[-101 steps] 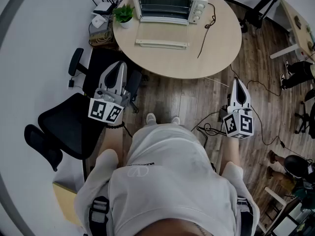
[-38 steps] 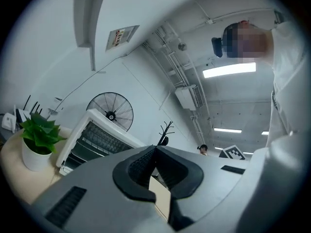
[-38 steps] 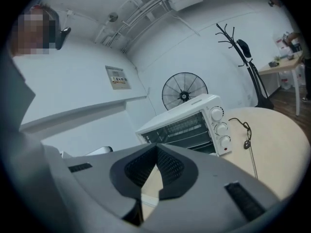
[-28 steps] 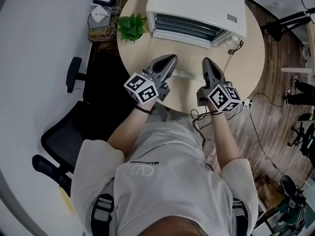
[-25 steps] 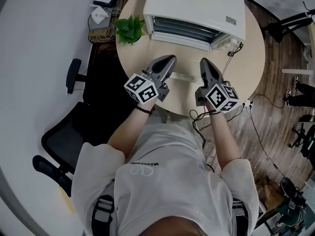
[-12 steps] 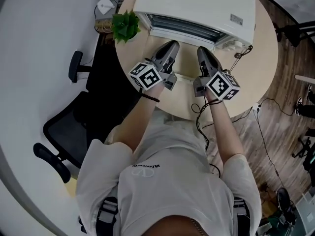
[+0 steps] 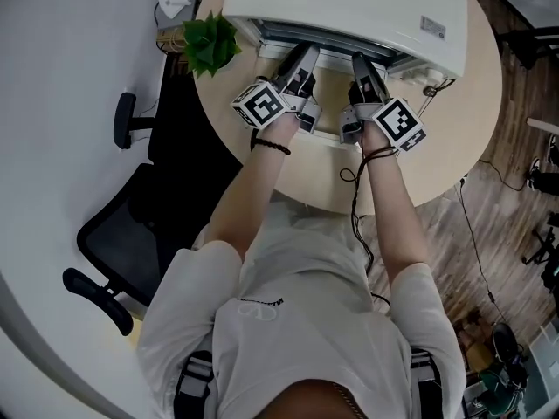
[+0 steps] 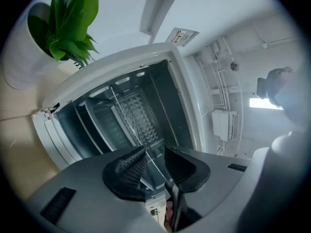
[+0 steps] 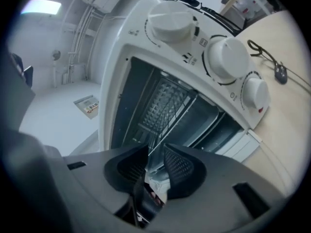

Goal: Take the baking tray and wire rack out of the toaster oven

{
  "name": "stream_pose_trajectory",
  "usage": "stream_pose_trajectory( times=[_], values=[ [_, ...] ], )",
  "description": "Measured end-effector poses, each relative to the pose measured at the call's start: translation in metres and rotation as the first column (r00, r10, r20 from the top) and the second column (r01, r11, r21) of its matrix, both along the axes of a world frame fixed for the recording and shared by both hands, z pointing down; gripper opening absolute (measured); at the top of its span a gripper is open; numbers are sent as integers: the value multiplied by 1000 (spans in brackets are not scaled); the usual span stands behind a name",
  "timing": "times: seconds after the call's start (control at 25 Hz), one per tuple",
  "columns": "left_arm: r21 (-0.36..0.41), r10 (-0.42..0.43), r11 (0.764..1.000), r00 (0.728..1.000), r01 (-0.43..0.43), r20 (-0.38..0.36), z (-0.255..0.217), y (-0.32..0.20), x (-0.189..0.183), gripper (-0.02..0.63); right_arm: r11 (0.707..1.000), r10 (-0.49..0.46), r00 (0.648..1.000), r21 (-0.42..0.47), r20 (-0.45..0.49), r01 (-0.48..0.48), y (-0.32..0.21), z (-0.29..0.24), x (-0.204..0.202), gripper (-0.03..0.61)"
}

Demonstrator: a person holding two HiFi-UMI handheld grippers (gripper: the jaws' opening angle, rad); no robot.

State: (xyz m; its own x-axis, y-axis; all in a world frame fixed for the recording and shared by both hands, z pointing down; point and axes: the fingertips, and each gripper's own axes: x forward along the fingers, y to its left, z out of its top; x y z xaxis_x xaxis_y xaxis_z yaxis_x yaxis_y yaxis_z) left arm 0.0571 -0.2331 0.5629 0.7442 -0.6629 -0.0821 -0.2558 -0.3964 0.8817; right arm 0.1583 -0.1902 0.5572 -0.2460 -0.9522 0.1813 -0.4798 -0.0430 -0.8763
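The white toaster oven (image 7: 349, 7) stands on the round table with its door (image 7: 325, 140) folded down. Inside, the wire rack (image 8: 132, 111) sits over a dark baking tray (image 8: 95, 123); both also show in the right gripper view, rack (image 9: 167, 103) above tray (image 9: 211, 125). My left gripper (image 7: 301, 59) and right gripper (image 7: 360, 64) are at the oven mouth, side by side and rolled. Both sets of jaws are opening. The rack's front wire runs between the left gripper's (image 8: 154, 154) jaws and between the right gripper's (image 9: 155, 152) jaws, with the pads standing off it.
A potted plant (image 7: 210, 42) stands just left of the oven. The oven's knobs (image 9: 228, 57) and a dark cable (image 7: 437, 81) are on the right. A black office chair (image 7: 131, 225) stands left of the table (image 7: 437, 164).
Both grippers moved forward from above the folded-down door to the oven mouth and sank lower. Their jaws, shut before, now stand apart around the rack's front wire.
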Motion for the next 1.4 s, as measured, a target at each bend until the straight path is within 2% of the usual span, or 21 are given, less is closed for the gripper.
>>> stream_pose_trajectory(
  times=[0.32,0.56,0.72,0.84,1.04,1.16,1.4],
  values=[
    [-67,-3,998,991,-6,-137,-1,-28,19,123,994,109,990,-12,84,-109,-29,10,14,101],
    [-76,-11,997,985,-2,-174,2,-37,22,121,990,140,983,-21,115,-138,-42,14,21,101],
    [-134,-41,991,973,10,-229,5,-45,24,111,985,170,975,-36,141,-167,-46,19,26,101],
    [-149,-53,989,967,16,-249,8,-54,24,54,982,188,970,-44,151,-183,-49,24,29,71],
    [-150,-33,989,964,-7,-263,10,-58,31,46,983,186,971,-38,151,-182,-52,25,30,71],
    [-180,-47,984,950,-10,-309,9,-57,31,37,982,189,968,-28,166,-187,-53,23,30,43],
    [-187,-52,982,934,-16,-353,10,-56,30,26,979,201,953,-4,226,-206,-52,24,30,26]
  ],
)
